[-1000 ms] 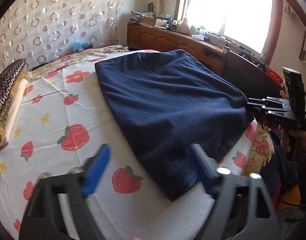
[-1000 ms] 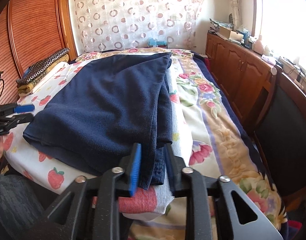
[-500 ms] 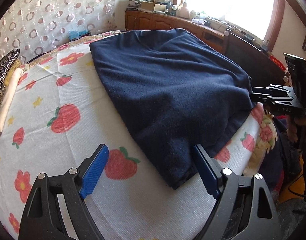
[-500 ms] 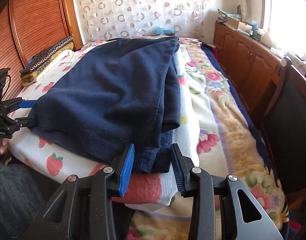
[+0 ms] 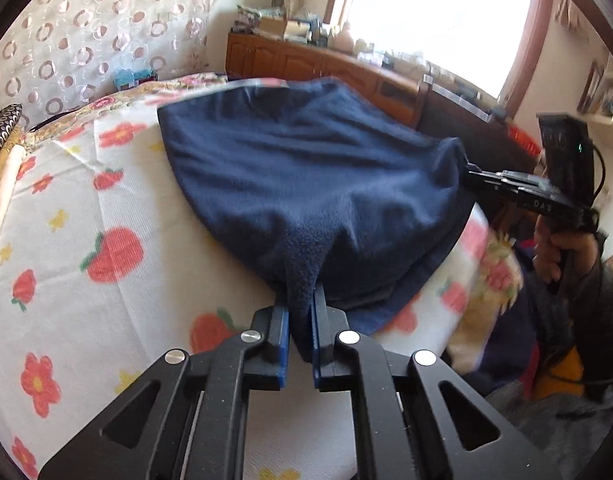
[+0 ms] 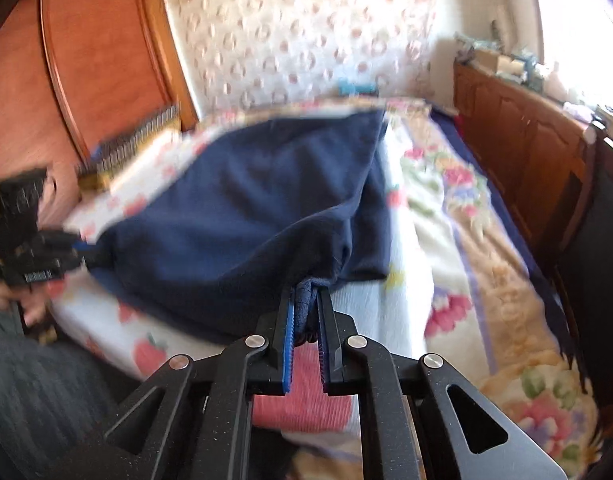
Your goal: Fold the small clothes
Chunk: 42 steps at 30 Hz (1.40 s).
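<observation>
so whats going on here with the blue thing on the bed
A person is folding a navy fleece garment on a bed covered by a strawberry-print sheet, using two handheld grippers. The left gripper is clamped on the near left corner, and the right gripper is clamped on the near right corner. Both corners are raised off the sheet, while the far part of the garment lies on the bed.

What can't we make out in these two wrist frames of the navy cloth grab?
- Left wrist view: the right gripper fingertips are buried in the navy garment, so its grip can't be judged there.
- Right wrist view: motion blur smears the left gripper; its pads are unreadable.
- Both views: the garment's type and layer count are hidden by its own folds.
- Clutter on the wooden sideboard is too small and overexposed.
</observation>
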### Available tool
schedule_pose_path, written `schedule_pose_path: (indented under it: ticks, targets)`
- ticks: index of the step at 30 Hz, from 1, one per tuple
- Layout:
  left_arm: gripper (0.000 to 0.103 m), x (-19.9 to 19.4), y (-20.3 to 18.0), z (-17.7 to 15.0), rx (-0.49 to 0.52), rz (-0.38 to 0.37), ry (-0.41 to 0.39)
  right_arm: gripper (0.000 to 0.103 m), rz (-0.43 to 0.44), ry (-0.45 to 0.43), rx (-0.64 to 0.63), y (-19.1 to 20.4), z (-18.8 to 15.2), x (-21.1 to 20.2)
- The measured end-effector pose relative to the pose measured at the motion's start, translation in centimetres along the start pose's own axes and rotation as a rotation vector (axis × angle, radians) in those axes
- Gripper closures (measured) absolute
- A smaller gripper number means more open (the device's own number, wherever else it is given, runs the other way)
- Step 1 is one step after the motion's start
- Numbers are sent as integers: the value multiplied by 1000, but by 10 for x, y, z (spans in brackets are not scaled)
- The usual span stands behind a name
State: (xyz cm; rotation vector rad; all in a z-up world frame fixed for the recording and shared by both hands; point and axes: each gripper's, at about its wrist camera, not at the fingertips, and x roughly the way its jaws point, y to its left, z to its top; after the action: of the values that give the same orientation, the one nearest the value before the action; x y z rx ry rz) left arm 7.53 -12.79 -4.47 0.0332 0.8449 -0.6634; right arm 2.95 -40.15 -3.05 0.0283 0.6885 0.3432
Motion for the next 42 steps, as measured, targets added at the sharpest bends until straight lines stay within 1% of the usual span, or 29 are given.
schedule_pose_path:
  ticks: [3, 5, 7, 8, 11, 13, 15, 17, 21, 22, 23, 24, 25, 26, 27, 29, 30, 31, 32, 34, 36, 38, 39, 41, 42]
  targets:
    - [95, -11, 4, 21, 6, 18, -52, 94, 26, -102, 24, -3, 21, -13]
    - [95, -15, 9, 44, 6, 27, -89, 94, 17, -141, 10, -1, 36, -12]
    - [95, -15, 17, 65, 1, 32, -112, 94, 14, -162, 12, -3, 56, -4]
    - [95, -12, 25, 82, -7, 41, -124, 94, 9, -169, 16, -4, 65, 1]
    - [95, 3, 46, 115, -20, 73, -128, 94, -21, -179, 5, -6, 96, 19]
    - [95, 21, 63, 135, -31, 100, -109, 94, -35, -174, 7, -10, 117, 35]
    - [95, 35, 78, 147, -53, 112, -92, 94, -52, -163, 8, -15, 134, 54]
    - [95, 47, 89, 155, -70, 130, -82, 93, -46, -146, 22, -22, 149, 74]
    - [95, 67, 107, 161, -96, 156, -53, 93, -47, -109, 9, -19, 166, 110]
    - [92, 69, 110, 161, -100, 162, -46, 93, -54, -99, 10, -19, 169, 115]
    - [91, 71, 111, 162, -100, 172, -42, 88, -62, -98, 16, -17, 172, 112]
    - [88, 69, 114, 162, -95, 180, -63, 87, -68, -100, 22, -17, 173, 113]
    - [76, 65, 114, 163, -92, 170, -77, 85, -85, -102, 26, -18, 175, 112]
    - [69, 60, 116, 164, -94, 149, -95, 84, -108, -105, 27, -15, 175, 109]
    - [59, 54, 117, 164, -99, 127, -114, 84, -114, -110, 24, -15, 174, 104]
    - [33, 46, 115, 162, -84, 117, -124, 84, -97, -124, 15, -5, 169, 93]
    - [28, 41, 112, 156, -65, 121, -127, 83, -96, -121, 3, -4, 165, 89]
    - [25, 40, 111, 153, -56, 121, -122, 77, -100, -111, -10, -3, 161, 86]
    - [25, 42, 111, 149, -47, 117, -106, 71, -96, -106, -28, -4, 157, 84]
    - [25, 51, 111, 141, -34, 119, -57, 65, -80, -87, -62, -2, 151, 82]
    - [25, 64, 111, 136, -21, 117, -20, 64, -65, -50, -84, -1, 151, 90]
    - [25, 79, 113, 137, -20, 115, 13, 64, -69, -32, -92, -1, 157, 98]
    - [25, 82, 114, 138, -20, 115, 17, 64, -68, -20, -88, -1, 161, 104]
    - [25, 89, 113, 140, -19, 106, 27, 65, -40, -17, -78, -3, 171, 110]
    - [25, 93, 114, 142, -19, 107, 33, 65, -26, -1, -77, -2, 176, 114]
